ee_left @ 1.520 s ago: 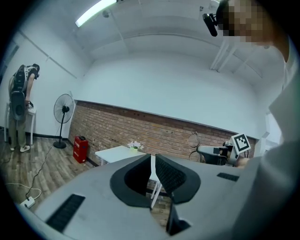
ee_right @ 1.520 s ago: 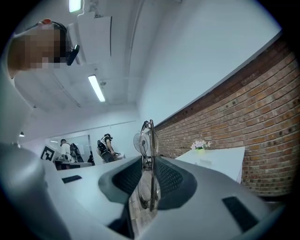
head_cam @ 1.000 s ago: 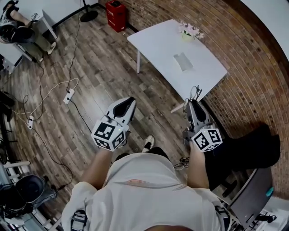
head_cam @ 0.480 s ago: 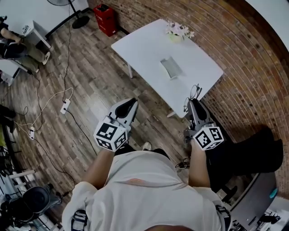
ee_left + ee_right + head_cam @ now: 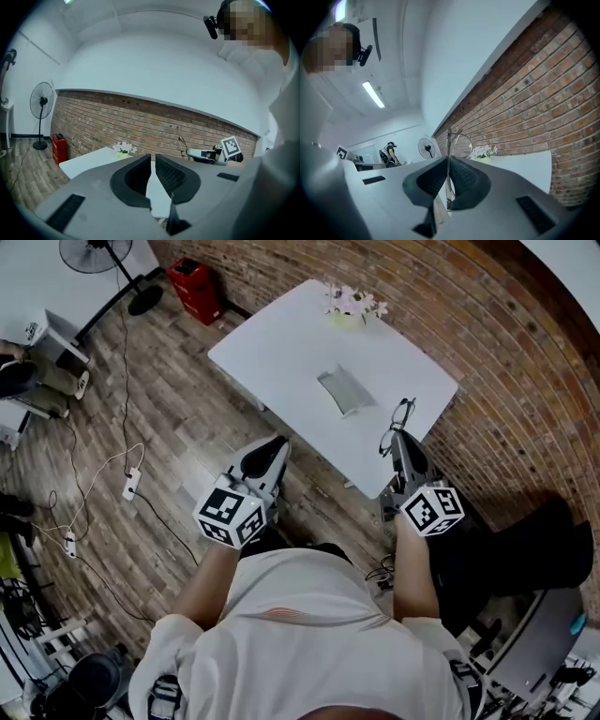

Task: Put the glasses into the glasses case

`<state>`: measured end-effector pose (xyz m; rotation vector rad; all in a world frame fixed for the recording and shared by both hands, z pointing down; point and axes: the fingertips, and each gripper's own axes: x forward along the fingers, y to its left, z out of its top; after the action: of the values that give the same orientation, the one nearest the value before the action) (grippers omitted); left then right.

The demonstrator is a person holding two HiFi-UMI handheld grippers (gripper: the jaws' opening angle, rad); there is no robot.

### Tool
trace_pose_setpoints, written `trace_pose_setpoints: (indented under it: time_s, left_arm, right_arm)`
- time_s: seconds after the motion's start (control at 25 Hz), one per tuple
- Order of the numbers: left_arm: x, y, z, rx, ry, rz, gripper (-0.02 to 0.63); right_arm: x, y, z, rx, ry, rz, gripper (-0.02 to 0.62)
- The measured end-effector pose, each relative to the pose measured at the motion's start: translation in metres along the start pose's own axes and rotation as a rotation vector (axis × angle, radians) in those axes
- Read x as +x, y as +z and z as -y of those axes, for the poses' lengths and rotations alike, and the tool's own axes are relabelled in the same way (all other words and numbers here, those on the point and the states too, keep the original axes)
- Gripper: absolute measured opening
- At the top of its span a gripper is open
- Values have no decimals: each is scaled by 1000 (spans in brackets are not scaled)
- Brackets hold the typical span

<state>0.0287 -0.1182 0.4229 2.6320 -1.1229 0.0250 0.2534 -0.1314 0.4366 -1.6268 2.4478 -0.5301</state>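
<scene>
- A room with a wood-plank floor (image 5: pixel 187 427) and a curving red-brick wall (image 5: pixel 487 352) is filling the head view. Thin cables are trailing across the planks to a white power strip (image 5: pixel 131 484).
- A smooth white rectangular table (image 5: pixel 281 343) is standing on slim legs close to the brick.
- A person in a white shirt (image 5: pixel 300 634) is holding both tools out in front, forearms bare.
- A round-caged pedestal fan (image 5: pixel 94 254) and a boxy red container (image 5: pixel 195 289) are standing at the far end of the floor.
- The left gripper (image 5: pixel 262 460) is hanging over the floor just short of the table. Its ribbed black pads are sitting nearly together, with only a thin slit between them, and are holding nothing. Its cube (image 5: pixel 230 515) is showing bold black-and-white square markers.
- The right gripper (image 5: pixel 405 451) is reaching to the table's near right edge. Its jaws are pinching tight on the thin frame of the glasses (image 5: pixel 396 426). Its own marker cube (image 5: pixel 432 511) is facing up.
- The glasses case (image 5: pixel 344 390), a flat grey oblong, is lying near the middle of the tabletop, apart from the glasses.
- A small pale pot of pink and white flowers (image 5: pixel 349 304) is sitting at the table's far edge.
- The glasses are dark and wire-thin with rounded clear lenses. In the right gripper view they are rising upright out of the closed pads.
</scene>
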Motion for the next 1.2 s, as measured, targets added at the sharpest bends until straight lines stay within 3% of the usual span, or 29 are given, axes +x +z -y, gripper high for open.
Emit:
trace_pose_setpoints:
  time_s: [0.64, 0.96, 1.2]
  left_arm:
    - [113, 56, -143, 6, -180, -33, 38]
    - [155, 56, -196, -25, -234, -64, 38]
    - [178, 48, -211, -45, -212, -86, 38]
  right_arm:
    - [131, 24, 11, -123, -188, -34, 66]
    - [181, 10, 24, -205, -265, -130, 66]
    - [205, -12, 45, -258, -247, -258, 66]
